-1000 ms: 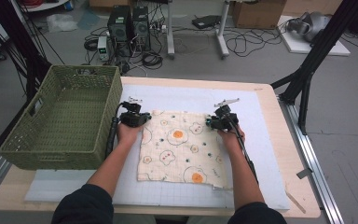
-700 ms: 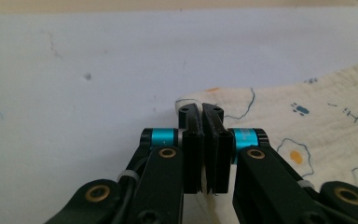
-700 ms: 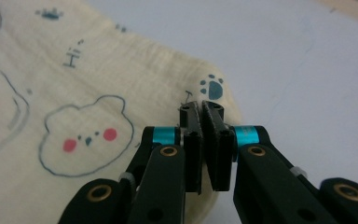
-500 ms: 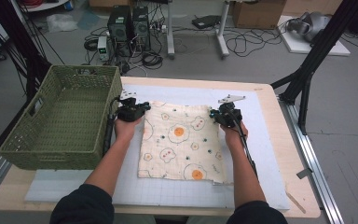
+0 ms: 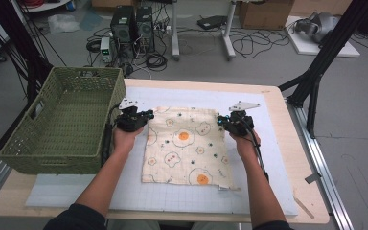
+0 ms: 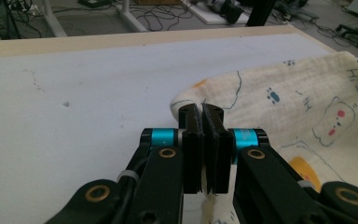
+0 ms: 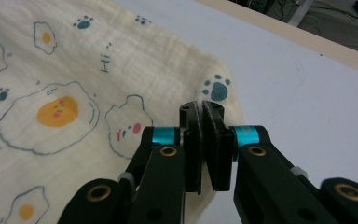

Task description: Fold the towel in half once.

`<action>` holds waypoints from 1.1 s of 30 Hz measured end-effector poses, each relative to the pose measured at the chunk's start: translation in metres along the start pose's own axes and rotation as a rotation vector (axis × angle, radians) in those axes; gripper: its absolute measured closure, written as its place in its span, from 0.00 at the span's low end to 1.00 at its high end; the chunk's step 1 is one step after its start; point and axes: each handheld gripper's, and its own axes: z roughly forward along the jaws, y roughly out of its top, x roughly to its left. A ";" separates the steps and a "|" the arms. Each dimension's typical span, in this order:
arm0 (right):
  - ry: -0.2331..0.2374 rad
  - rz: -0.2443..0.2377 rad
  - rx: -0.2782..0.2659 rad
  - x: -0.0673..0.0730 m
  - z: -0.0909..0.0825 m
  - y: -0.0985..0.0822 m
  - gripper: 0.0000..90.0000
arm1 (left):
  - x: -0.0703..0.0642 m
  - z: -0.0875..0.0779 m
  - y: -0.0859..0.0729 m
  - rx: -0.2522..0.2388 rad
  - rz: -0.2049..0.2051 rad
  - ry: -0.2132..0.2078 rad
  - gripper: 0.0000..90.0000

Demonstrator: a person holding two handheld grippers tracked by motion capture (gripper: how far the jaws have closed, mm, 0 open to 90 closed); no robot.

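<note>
A cream cloth (image 5: pixel 184 146) printed with fried eggs and paw marks lies spread on the white mat (image 5: pixel 278 158). My left gripper (image 5: pixel 146 116) is shut on the cloth's far left corner; in the left gripper view the jaws (image 6: pixel 200 116) pinch the cloth (image 6: pixel 289 100) edge between them. My right gripper (image 5: pixel 220 122) is shut on the far right corner, and the right gripper view has the cloth (image 7: pixel 65 84) caught in the closed gripper (image 7: pixel 200 112) just below a blue paw print (image 7: pixel 216 88). Both held corners sit slightly raised off the mat.
A green woven basket (image 5: pixel 62 122) stands at the table's left, close beside my left hand. The wooden table edge (image 5: pixel 311 191) frames the mat. Cables, computer towers and stand legs lie on the floor beyond the far edge.
Both grippers have carried the cloth's far edge away from the person and apart, so the cloth now lies stretched longer and flatter on the mat.
</note>
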 end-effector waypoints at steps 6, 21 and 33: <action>0.032 -0.017 -0.006 0.008 -0.013 -0.011 0.96 | -0.008 -0.011 -0.004 -0.007 0.024 -0.020 0.96; 0.074 -0.118 -0.001 0.041 -0.040 -0.013 0.96 | -0.030 -0.044 -0.022 -0.016 0.093 -0.088 0.96; 0.099 -0.094 0.012 0.046 -0.053 -0.049 0.95 | -0.035 -0.057 -0.044 0.009 0.106 -0.108 0.95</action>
